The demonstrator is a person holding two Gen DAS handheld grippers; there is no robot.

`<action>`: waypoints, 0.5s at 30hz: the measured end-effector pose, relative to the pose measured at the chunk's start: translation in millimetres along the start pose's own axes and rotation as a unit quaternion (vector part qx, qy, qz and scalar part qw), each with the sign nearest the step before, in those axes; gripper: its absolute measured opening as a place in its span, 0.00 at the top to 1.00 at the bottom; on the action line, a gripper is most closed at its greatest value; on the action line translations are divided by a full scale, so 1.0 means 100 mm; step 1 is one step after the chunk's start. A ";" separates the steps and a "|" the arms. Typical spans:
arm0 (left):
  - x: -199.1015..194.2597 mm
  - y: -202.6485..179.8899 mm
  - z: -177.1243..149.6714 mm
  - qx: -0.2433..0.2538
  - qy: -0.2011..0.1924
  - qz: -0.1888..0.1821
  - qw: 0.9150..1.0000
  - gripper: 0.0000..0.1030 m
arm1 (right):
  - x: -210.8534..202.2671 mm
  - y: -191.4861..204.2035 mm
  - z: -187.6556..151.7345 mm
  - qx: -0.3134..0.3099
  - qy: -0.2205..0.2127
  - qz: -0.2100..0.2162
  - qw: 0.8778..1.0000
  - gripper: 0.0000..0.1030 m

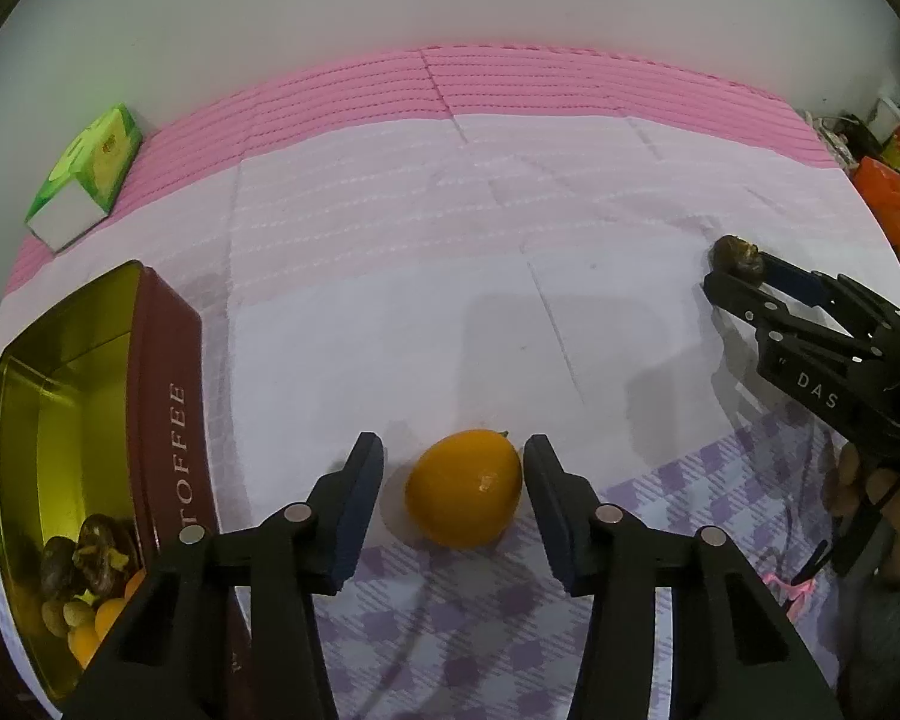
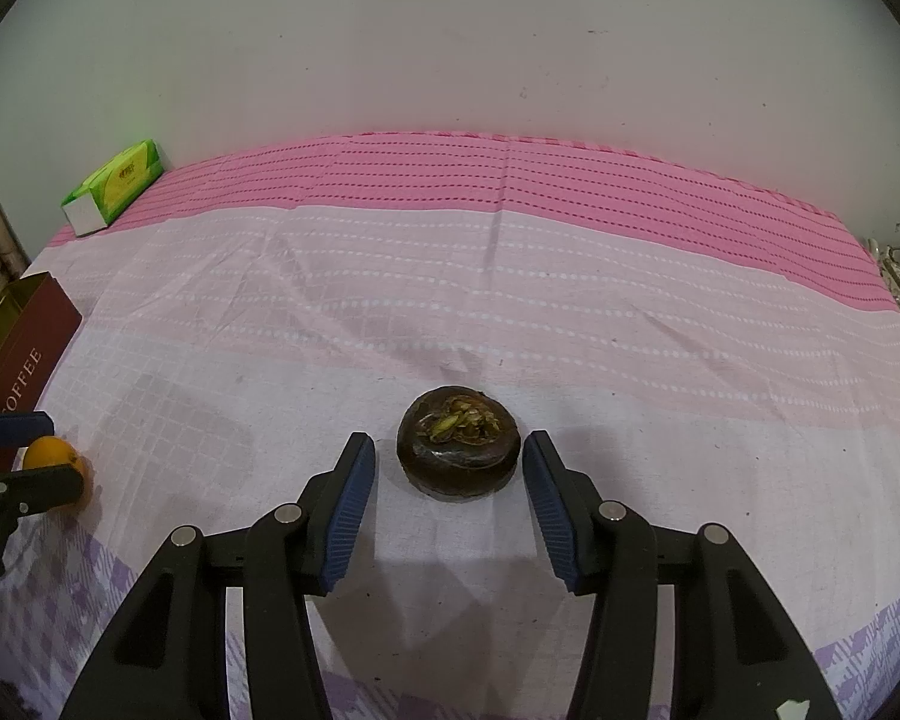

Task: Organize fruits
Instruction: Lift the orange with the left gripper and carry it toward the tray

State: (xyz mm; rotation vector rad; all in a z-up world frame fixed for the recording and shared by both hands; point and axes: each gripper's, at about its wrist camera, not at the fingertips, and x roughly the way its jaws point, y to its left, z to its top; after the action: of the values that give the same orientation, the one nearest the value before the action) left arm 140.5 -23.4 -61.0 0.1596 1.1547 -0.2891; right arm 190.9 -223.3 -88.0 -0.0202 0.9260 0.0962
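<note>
Left wrist view: left claw [image 1: 453,495] straddles an orange fruit [image 1: 463,487] lying on the cloth [image 1: 390,312] at lower centre. The right pad looks to be at the fruit's side and a gap shows at the left pad; claw released, not clamped.

A maroon tin [image 1: 168,420] marked "TOFFEE" stands at lower left, lid off, with orange and dark fruits [image 1: 90,570] in its near corner.

Right claw [image 1: 727,277] at right edge, a dark brown fruit [image 1: 735,255] at its tips.

Green tissue pack [image 1: 87,171] at upper left, on the pink stripe.

Right wrist view: right claw [image 2: 450,480] released; the dark brown fruit sits on the cloth between the pads, gaps on both sides. Wall [image 2: 450,48] behind.
</note>
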 end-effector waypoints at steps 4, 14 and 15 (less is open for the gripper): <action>0.05 -0.02 -0.02 0.001 0.008 -0.001 1.000 0.52 | -0.01 0.02 -0.01 0.001 0.000 0.000 1.000 0.52; 0.10 -0.04 -0.03 0.002 0.010 -0.004 1.000 0.62 | 0.00 0.01 -0.02 0.002 0.000 0.001 1.000 0.51; 0.09 -0.03 -0.04 0.003 0.010 -0.004 1.000 0.62 | 0.00 0.01 -0.02 0.002 0.000 0.001 1.000 0.51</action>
State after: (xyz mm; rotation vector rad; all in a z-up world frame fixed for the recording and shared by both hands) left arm 139.4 -26.9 -70.6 0.1641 1.1742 -0.2985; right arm 188.7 -222.5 -89.1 -0.0160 0.9253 0.0957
